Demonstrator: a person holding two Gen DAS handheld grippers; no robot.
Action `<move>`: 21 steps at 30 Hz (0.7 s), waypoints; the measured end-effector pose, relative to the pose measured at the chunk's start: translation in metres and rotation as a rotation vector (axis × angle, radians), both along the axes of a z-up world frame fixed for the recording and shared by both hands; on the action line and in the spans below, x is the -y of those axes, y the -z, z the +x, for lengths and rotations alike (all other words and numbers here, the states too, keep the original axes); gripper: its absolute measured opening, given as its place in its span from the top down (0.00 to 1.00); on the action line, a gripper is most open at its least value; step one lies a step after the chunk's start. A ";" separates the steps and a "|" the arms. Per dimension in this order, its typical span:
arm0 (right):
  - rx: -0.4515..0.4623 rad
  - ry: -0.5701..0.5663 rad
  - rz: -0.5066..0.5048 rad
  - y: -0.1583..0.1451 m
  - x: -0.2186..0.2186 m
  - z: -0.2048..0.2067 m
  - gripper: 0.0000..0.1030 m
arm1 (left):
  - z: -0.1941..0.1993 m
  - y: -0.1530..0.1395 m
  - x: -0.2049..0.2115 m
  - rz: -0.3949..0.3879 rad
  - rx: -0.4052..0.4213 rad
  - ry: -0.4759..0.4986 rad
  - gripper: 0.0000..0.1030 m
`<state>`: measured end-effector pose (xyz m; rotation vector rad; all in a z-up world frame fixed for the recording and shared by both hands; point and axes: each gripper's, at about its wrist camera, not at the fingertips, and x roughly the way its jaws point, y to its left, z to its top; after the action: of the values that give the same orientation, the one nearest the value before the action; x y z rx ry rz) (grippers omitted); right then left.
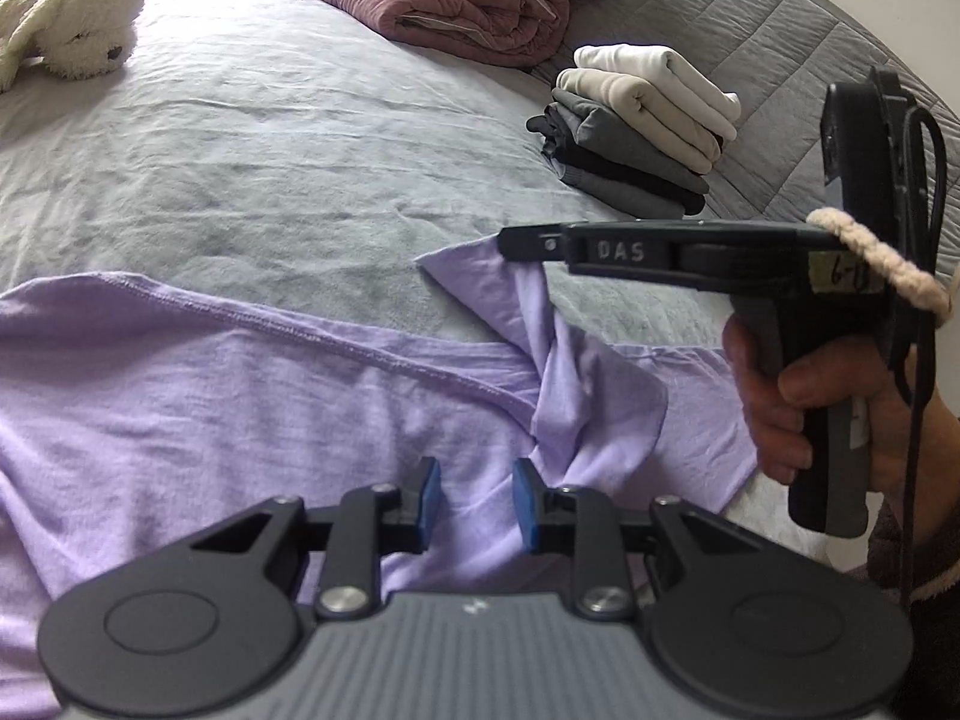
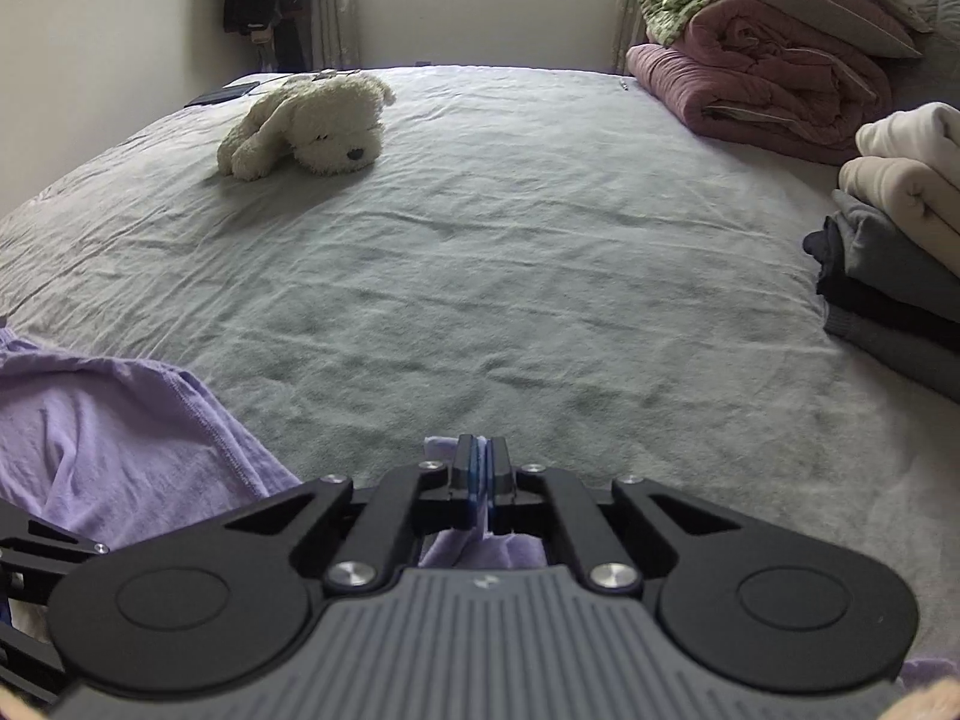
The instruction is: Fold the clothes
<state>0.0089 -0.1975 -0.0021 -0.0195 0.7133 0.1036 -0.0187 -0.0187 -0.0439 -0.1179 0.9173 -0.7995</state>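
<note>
Pinching only a thin corner of the lilac T-shirt [image 1: 252, 396] spread on the grey bed [image 1: 270, 180], our right gripper [image 2: 482, 468] could lose it if we lift fast, and our left gripper [image 1: 476, 501] hangs parted above the cloth.

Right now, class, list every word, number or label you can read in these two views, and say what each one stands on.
"DAS": raised letters on the side of the right gripper, seen from the left wrist view.
"6-1...": handwritten on a yellowish tape label at the rear of that gripper; the end is hidden by a woolly cuff.
Right wrist view: no readable text.
</note>
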 end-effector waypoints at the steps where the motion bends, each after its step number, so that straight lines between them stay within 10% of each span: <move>1: 0.010 0.023 0.005 -0.004 0.005 -0.003 0.98 | -0.001 0.000 0.001 0.002 0.003 0.002 0.74; 21: 0.166 0.362 -0.039 -0.046 0.080 -0.051 0.98 | -0.020 -0.004 0.016 0.046 0.100 0.050 0.75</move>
<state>-0.0423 -0.2778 0.0438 0.0628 0.5434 -0.2564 -0.0390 -0.0348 -0.0394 -0.0146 0.8466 -0.8227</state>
